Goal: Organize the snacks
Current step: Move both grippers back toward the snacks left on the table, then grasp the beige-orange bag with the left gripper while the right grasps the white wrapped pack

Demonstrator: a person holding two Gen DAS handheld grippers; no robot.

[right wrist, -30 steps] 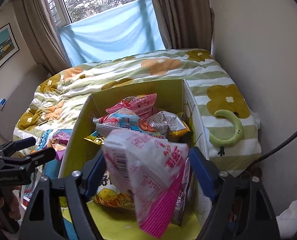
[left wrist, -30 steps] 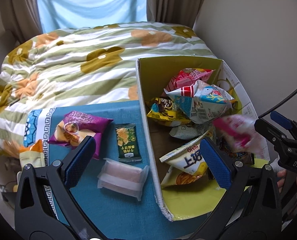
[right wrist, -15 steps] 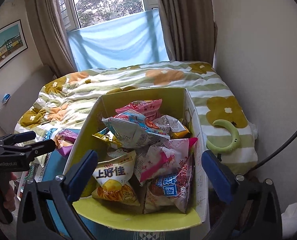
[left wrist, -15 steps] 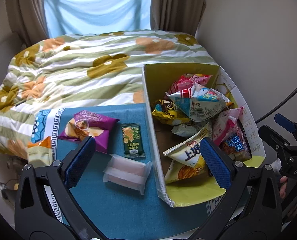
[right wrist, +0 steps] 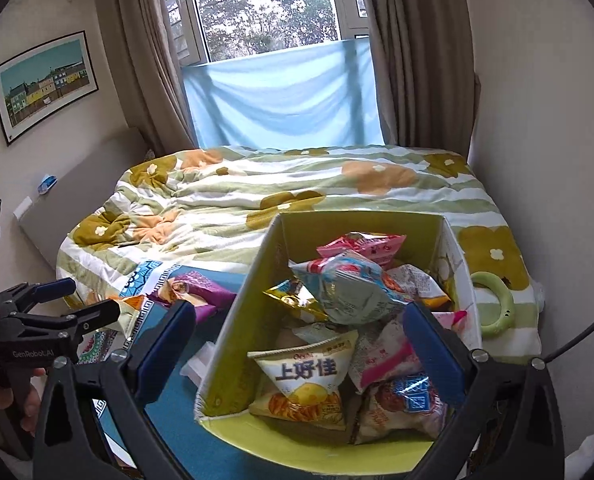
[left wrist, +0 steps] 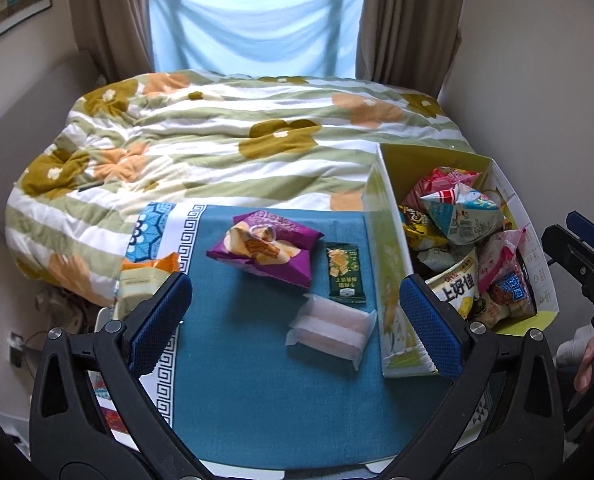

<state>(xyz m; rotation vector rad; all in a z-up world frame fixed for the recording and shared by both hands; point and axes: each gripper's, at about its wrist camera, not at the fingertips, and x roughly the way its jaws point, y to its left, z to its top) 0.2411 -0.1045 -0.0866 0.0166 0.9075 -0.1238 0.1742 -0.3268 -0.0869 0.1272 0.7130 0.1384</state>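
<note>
Between the spread blue pads of the left tongs (left wrist: 295, 314) lie the three snacks not yet boxed, all on the teal cloth (left wrist: 257, 392) that covers the foot of the bed: a clear-wrapped pale pink pack (left wrist: 331, 330) nearest the tongs, a small dark green sachet (left wrist: 346, 273) just beyond it, and a purple chip bag (left wrist: 267, 250) further ahead and slightly left. Both tongs stand wide and hold nothing; the right tongs (right wrist: 299, 344) hang over the near end of the yellow-green cardboard box (left wrist: 389, 280), which sits just right of the left tongs and is already heaped with bags, the yellow Oishi packet (right wrist: 303, 384) foremost. The step in hand looks like the next pickup, and the pink pack is probably the easiest target for the left tongs. Judging by its slick, soft wrap, it would be best to come down squarely over its middle, pads across the short side, and close gently so the film does not slip or the contents crush. It lies touching or nearly touching the box wall, so the right pad needs room there; lift clear of the wall before swinging right and release over a low spot in the pile.
</note>
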